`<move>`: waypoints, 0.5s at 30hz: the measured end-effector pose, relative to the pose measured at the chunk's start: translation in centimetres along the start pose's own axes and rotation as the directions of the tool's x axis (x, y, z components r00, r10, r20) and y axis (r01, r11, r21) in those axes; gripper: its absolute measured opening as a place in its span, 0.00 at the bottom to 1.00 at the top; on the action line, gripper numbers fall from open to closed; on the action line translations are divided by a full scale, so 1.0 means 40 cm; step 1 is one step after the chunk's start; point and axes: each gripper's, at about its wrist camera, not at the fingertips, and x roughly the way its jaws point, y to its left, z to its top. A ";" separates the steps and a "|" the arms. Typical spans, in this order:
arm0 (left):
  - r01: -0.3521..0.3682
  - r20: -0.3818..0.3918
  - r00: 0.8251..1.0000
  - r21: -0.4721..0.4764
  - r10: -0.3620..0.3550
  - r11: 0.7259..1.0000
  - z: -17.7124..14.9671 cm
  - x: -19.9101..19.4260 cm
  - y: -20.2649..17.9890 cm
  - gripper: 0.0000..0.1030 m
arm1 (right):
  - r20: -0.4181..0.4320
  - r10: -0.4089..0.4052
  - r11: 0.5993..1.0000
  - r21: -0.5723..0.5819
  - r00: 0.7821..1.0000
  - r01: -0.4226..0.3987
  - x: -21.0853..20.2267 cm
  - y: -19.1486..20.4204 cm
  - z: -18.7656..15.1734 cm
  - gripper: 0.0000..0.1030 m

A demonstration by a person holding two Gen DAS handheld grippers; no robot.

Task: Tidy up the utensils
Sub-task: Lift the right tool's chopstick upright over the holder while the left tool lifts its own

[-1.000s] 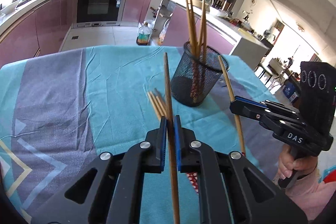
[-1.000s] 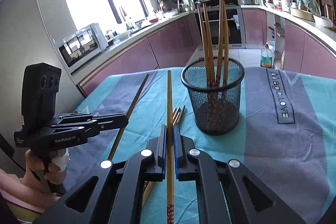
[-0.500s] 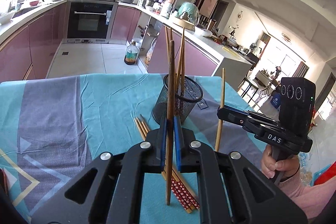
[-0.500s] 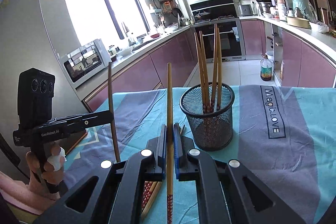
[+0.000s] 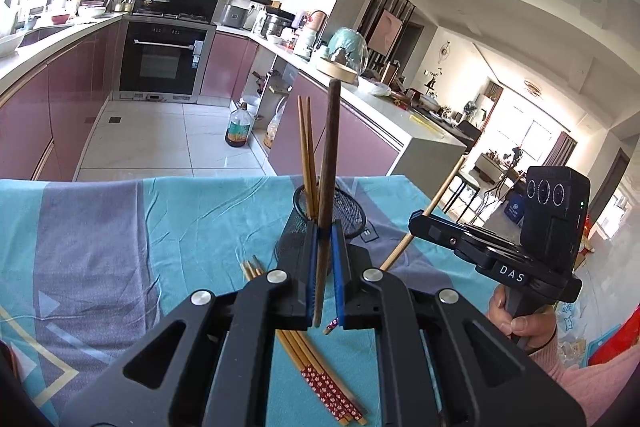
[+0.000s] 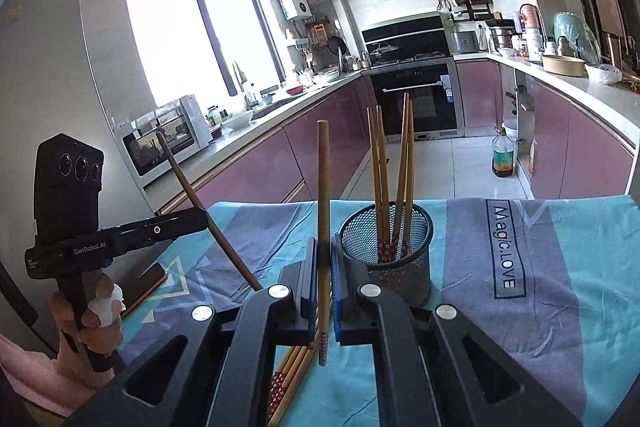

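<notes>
My left gripper [image 5: 324, 227] is shut on a wooden chopstick [image 5: 330, 147] and holds it upright above the table, just in front of the black mesh cup [image 5: 348, 211]. My right gripper [image 6: 324, 247] is shut on another chopstick [image 6: 323, 187], held upright to the left of the mesh cup [image 6: 400, 267], which holds several chopsticks [image 6: 394, 183]. Loose chopsticks [image 5: 320, 375] with red patterned ends lie on the teal cloth below both grippers; they also show in the right wrist view [image 6: 292, 371]. Each gripper shows in the other's view: the right [image 5: 420, 223] and the left [image 6: 200, 221].
The table carries a teal and grey cloth [image 5: 120, 235]. A phone [image 6: 140, 287] lies on it at the left edge. Kitchen counters, an oven [image 5: 160, 63] and an oil bottle [image 5: 239, 127] on the floor stand beyond the table.
Both grippers have lifted off the table and tilted up, each with its chopstick, which now stands upright near the mesh cup. The loose chopsticks stay on the cloth.
</notes>
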 end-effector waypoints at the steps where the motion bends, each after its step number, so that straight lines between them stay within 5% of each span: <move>1: 0.000 0.005 1.000 0.004 0.000 1.000 0.008 0.001 -0.004 0.07 | 0.006 -0.002 1.000 -0.003 1.000 0.002 -0.002 -0.001 0.007 0.05; 15: 0.005 0.057 0.998 0.062 -0.009 0.998 0.108 0.009 -0.054 0.07 | 0.091 -0.010 0.999 -0.044 0.996 0.014 -0.036 -0.015 0.101 0.05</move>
